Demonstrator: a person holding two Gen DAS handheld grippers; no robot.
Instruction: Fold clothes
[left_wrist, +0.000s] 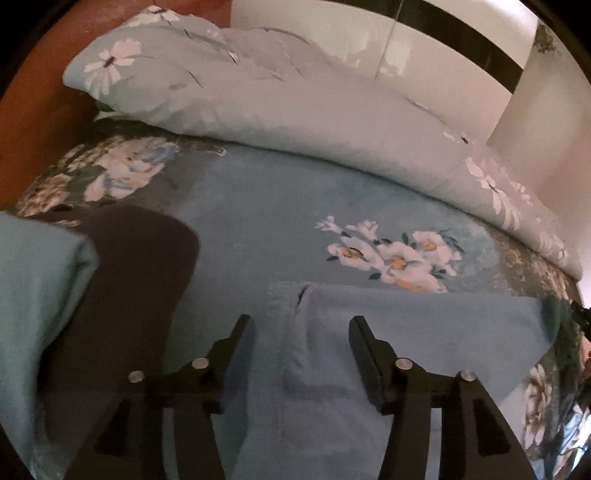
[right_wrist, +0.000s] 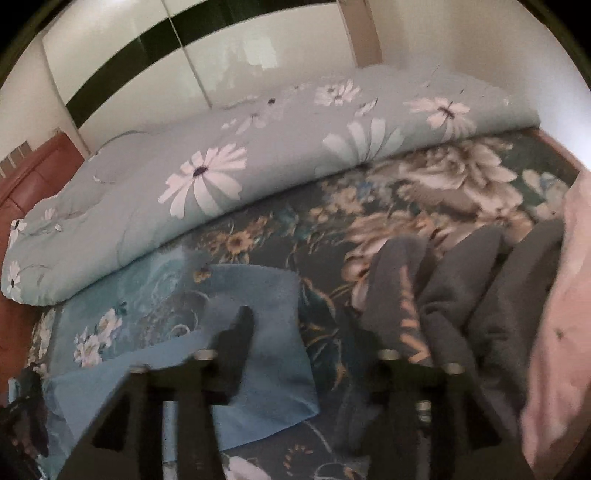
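Note:
A blue garment (left_wrist: 406, 332) lies flat on the floral bedsheet (left_wrist: 258, 206); it also shows in the right wrist view (right_wrist: 266, 354). My left gripper (left_wrist: 301, 325) is open above the garment's left part, its jaws wide apart and holding nothing. My right gripper (right_wrist: 306, 332) is open over the garment's right edge; its left finger (right_wrist: 236, 343) is over the blue cloth, and the right finger is blurred against the dark clothes. A dark garment (left_wrist: 125, 295) and a pale green one (left_wrist: 33, 295) lie to the left.
A rolled flowered quilt (left_wrist: 295, 122) runs along the back of the bed, also in the right wrist view (right_wrist: 221, 173). Dark grey clothes (right_wrist: 461, 295) and a pink cloth (right_wrist: 561, 332) lie at the right. White wardrobe doors (right_wrist: 184, 55) stand behind.

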